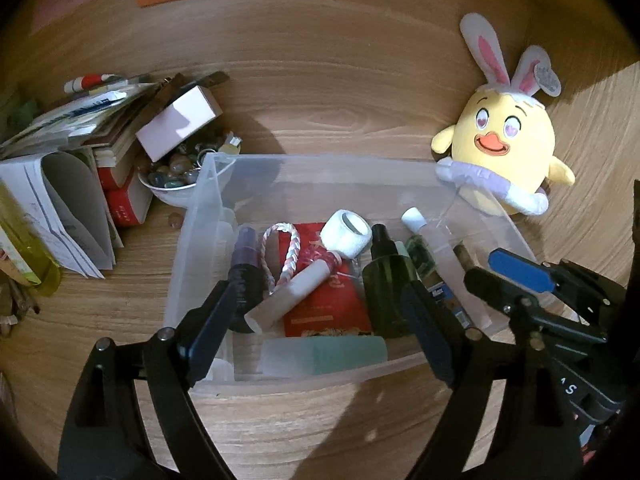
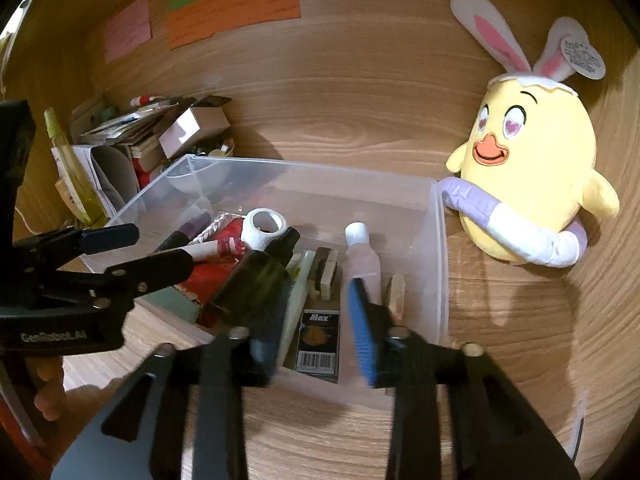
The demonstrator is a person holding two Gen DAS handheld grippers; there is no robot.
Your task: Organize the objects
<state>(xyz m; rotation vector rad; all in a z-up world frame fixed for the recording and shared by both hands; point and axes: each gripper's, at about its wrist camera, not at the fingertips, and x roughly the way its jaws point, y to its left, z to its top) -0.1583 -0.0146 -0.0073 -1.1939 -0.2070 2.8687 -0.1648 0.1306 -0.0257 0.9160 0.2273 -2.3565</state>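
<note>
Two grippers, left gripper and right gripper, jaws apart and empty, poised low centre over clear bin on worktop; bottles and tubes already inside, apparently sorted.

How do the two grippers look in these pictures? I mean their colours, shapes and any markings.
Both are black, with long angular linkage arms joined by silver pivot pins. The right gripper carries flat finger pads, one visibly blue. The left gripper has the same black build; in the right wrist view its body bears pale lettering, "GenRobot.AI". No cables or sleeves show.
</note>
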